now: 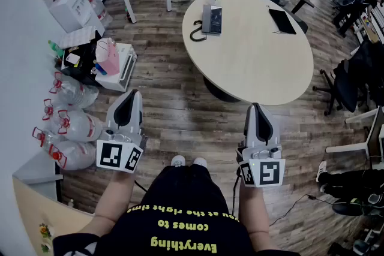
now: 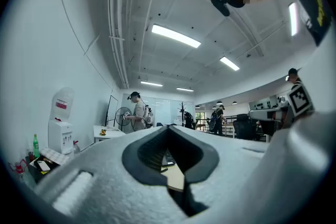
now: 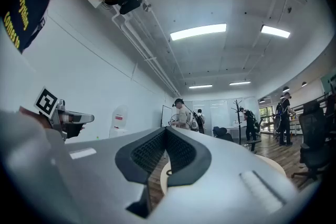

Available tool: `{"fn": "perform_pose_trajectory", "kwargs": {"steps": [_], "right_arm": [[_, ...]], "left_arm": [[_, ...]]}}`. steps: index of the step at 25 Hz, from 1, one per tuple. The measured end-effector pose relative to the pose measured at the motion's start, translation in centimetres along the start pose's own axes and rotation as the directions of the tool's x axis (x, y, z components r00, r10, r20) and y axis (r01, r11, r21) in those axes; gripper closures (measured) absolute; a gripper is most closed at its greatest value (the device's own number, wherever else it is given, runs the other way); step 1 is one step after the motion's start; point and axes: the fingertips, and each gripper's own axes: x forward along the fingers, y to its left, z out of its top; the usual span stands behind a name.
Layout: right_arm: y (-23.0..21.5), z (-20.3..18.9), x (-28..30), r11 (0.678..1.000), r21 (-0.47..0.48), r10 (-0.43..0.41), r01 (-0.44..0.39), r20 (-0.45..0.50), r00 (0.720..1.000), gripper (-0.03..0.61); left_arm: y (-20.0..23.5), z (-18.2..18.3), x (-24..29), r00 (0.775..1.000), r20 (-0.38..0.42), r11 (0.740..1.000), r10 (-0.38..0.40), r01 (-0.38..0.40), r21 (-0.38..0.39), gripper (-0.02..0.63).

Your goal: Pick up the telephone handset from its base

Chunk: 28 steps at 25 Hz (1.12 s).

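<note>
Head view: not started. Telephone handset (image 1: 206, 18) seemingly on its base (image 1: 215, 20), far across the round table (image 1: 258, 60) — untouched. Left gripper (image 1: 132, 95) and right gripper (image 1: 257, 108) pinched together on nothing, well apart from it. Left to do: approach, grasp, lift.

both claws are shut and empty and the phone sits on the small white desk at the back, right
Not quite. The telephone sits on the round table instead, as the head view shows. The rest holds: the left claw and right claw are both shut and empty.
</note>
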Motion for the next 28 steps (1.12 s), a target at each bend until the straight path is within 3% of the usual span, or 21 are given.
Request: {"fn": "perform_pose_trajectory", "kwargs": {"steps": [11, 16, 17, 19, 23, 28], "right_arm": [[-3.1, -0.7, -0.3, 0.999, 0.022, 0.031, -0.031, -0.010, 0.999, 0.568], [-4.9, -1.4, -0.4, 0.999, 0.049, 0.020, -0.019, -0.026, 0.999, 0.566], [-5.2, -1.5, -0.4, 0.999, 0.051, 0.021, -0.019, -0.028, 0.999, 0.566], [-5.8, -1.9, -0.4, 0.998, 0.053, 0.031, -0.030, -0.032, 0.999, 0.560], [-7.2, -2.6, 0.1, 0.997, 0.062, 0.053, -0.050, -0.041, 0.998, 0.449], [-7.7, -3.4, 1.2, 0.993, 0.086, 0.085, -0.080, -0.065, 0.994, 0.336]], "left_arm": [[-3.9, -0.6, 1.6, 1.000, -0.013, 1.000, -0.011, 0.011, 0.015, 0.611], [-5.0, -0.6, 2.4, 1.000, -0.004, 0.999, 0.023, -0.023, 0.025, 0.609], [-5.3, -0.8, 2.6, 1.000, -0.009, 0.999, 0.024, -0.024, 0.022, 0.602], [-6.0, -1.2, 3.3, 0.999, -0.028, 1.000, 0.019, -0.019, 0.014, 0.529], [-7.7, -1.5, 4.5, 0.999, -0.029, 1.000, -0.013, 0.013, -0.012, 0.423], [-8.5, -2.5, 5.7, 0.998, -0.067, 1.000, -0.012, 0.010, -0.030, 0.374]]}}
